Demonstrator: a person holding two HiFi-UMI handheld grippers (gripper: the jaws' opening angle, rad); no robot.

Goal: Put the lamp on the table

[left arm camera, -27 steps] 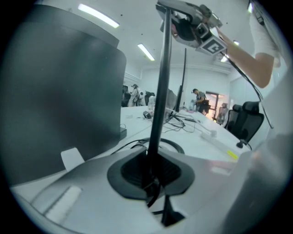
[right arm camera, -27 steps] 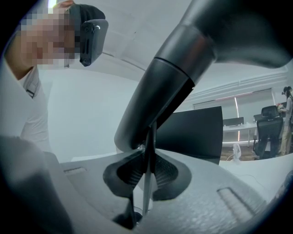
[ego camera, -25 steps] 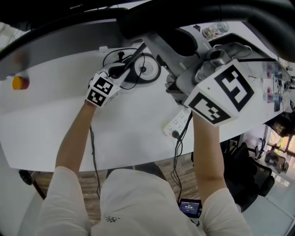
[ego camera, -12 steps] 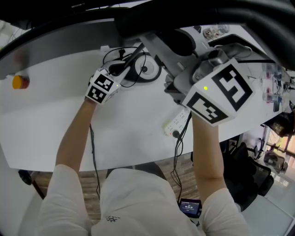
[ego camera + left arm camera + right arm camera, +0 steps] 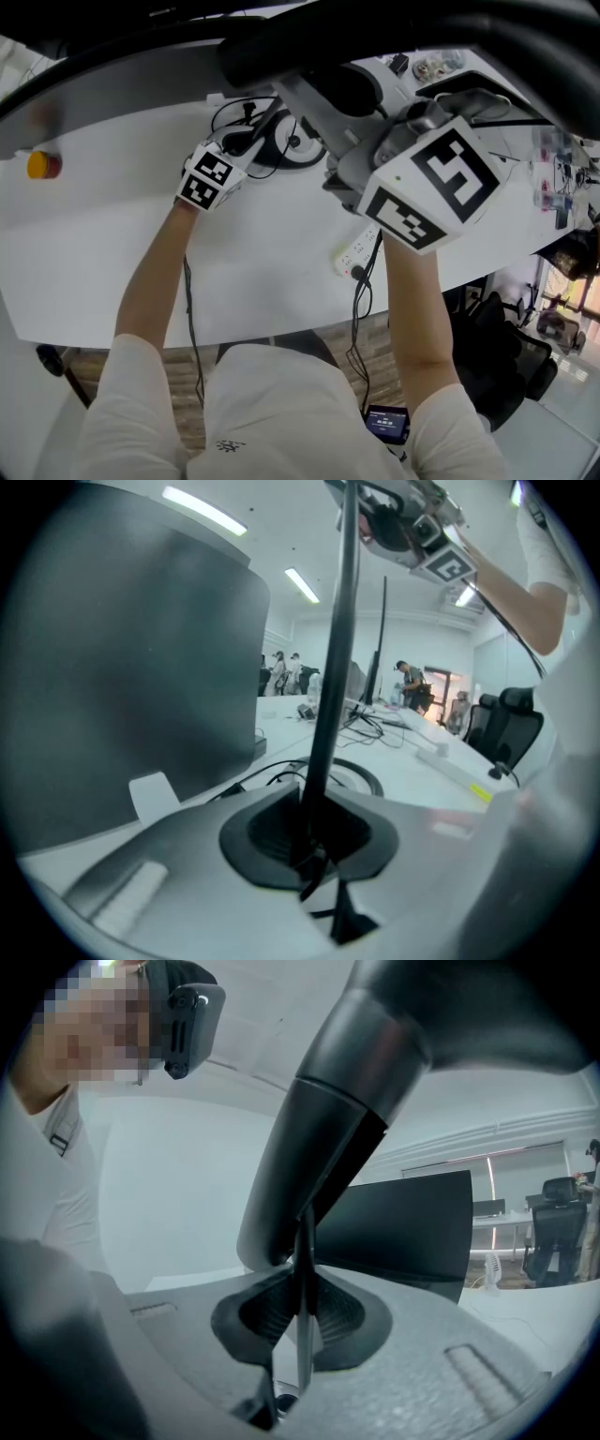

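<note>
The lamp is black, with a round base (image 5: 298, 142) lying on the white table (image 5: 112, 253) and a thin stem (image 5: 330, 667) rising from it. Its thick dark head (image 5: 309, 56) arches across the top of the head view. My left gripper (image 5: 242, 145) is shut on the stem low down, just above the base (image 5: 361, 778); the stem sits between its pads (image 5: 309, 841). My right gripper (image 5: 345, 176) is higher up, shut on a thin rod (image 5: 303, 1279) just under the lamp's thick arm (image 5: 361, 1082).
A white power strip (image 5: 361, 251) with a plugged cable lies near the table's front edge. Black cables coil round the lamp base. An orange-yellow object (image 5: 42, 166) sits at the far left. A dark monitor back (image 5: 122, 667) stands close to the left of the stem.
My right gripper and the lamp's upper part have shifted a little to the left. The left gripper and the base have stayed put.
</note>
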